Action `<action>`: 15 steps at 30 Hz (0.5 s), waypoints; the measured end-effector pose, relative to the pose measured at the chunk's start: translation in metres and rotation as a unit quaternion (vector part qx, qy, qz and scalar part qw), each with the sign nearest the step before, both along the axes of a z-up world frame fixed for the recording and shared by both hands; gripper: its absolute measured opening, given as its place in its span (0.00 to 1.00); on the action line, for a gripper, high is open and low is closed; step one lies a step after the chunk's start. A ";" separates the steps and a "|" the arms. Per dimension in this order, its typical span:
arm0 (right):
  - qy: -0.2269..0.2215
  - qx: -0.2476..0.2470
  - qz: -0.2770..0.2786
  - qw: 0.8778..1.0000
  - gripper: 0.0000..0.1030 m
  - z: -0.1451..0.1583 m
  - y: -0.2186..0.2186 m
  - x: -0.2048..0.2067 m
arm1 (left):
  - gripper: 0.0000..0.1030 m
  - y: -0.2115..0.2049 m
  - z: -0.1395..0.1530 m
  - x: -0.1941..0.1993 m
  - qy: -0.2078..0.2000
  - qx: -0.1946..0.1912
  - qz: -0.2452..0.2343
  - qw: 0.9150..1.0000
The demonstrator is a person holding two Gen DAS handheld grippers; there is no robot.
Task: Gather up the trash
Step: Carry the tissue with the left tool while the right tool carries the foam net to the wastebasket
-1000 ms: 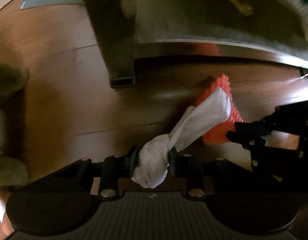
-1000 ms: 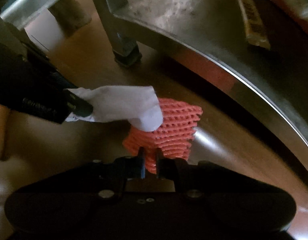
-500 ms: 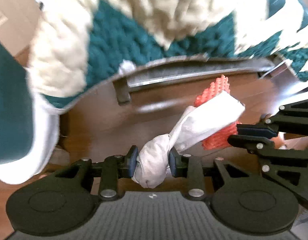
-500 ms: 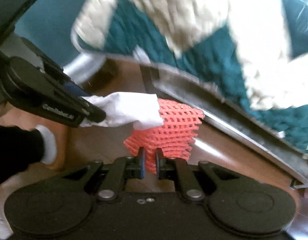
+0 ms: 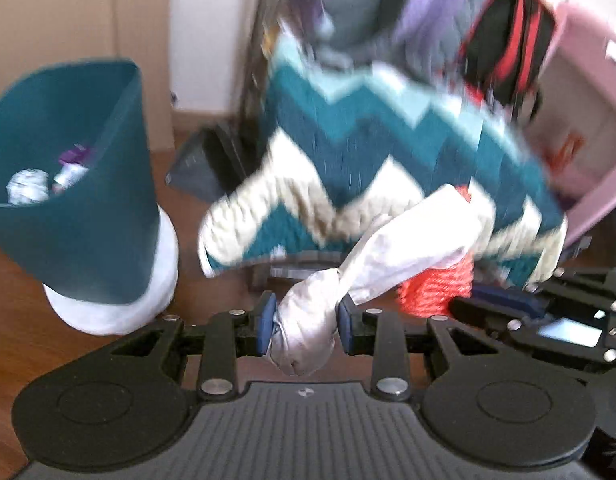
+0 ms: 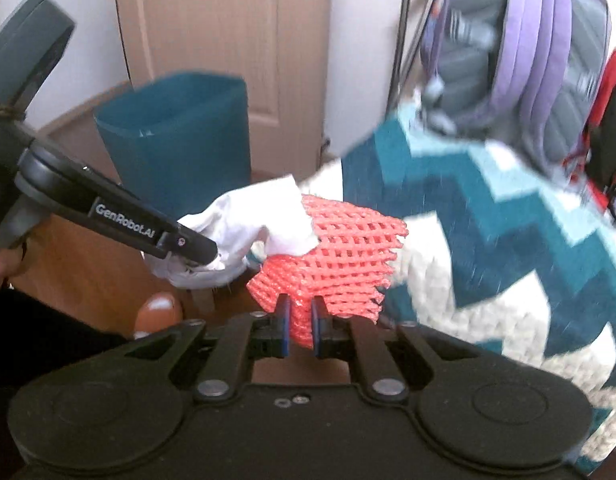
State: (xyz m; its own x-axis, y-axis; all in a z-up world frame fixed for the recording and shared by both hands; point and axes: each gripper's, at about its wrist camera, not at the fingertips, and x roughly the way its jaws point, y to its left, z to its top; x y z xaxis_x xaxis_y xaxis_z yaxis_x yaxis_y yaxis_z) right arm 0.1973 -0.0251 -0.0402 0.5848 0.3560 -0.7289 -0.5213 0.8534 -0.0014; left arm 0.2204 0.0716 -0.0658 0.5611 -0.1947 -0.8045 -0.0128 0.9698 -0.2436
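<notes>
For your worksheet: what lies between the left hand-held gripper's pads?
A knotted white cloth, clamped between the left hand-held gripper pads, in the left wrist view.

I see the bin point(image 5: 74, 216) on the floor point(image 5: 12, 320) at my left, trash point(image 5: 28, 186) inside, blanket point(image 5: 388, 168) to its right.

- We see a chevron-knit blanket point(image 5: 372, 152) in teal, cream and pale blue, draped over a seat.
- We see a grey and purple backpack point(image 6: 520, 60) resting above it.
- We see a black and red bag point(image 5: 504, 48) beside the backpack.
- We see a pink plastic tub point(image 5: 588, 128) at the right.
- We see a beige panelled door point(image 6: 212, 20) behind.
- We see a wooden floor point(image 5: 12, 320) below.
</notes>
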 end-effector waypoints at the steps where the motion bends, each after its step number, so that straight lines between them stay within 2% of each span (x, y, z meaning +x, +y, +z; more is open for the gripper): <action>1: -0.009 0.002 0.003 1.000 0.09 0.010 0.004 -0.002 | 0.30 0.006 0.010 -0.006 -0.015 -0.008 0.011 1.000; 5: -0.044 0.010 0.025 0.999 0.09 0.038 0.028 -0.002 | 0.30 0.031 0.048 -0.026 -0.060 -0.019 0.049 0.997; 11: -0.075 0.018 0.061 0.995 0.09 0.074 0.077 0.007 | 0.31 0.074 0.082 -0.039 -0.102 -0.014 0.094 0.990; 15: -0.086 0.019 0.073 0.993 0.09 0.087 0.108 0.023 | 0.31 0.109 0.101 -0.044 -0.124 -0.013 0.127 0.984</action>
State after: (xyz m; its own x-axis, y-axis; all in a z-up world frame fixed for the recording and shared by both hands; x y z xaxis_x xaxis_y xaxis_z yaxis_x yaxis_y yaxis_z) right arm 0.2198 0.0828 0.0465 0.6391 0.4721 -0.6072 -0.6350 0.7693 -0.0702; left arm 0.1761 0.1806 0.0355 0.7733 -0.0414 -0.6327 -0.1910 0.9363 -0.2948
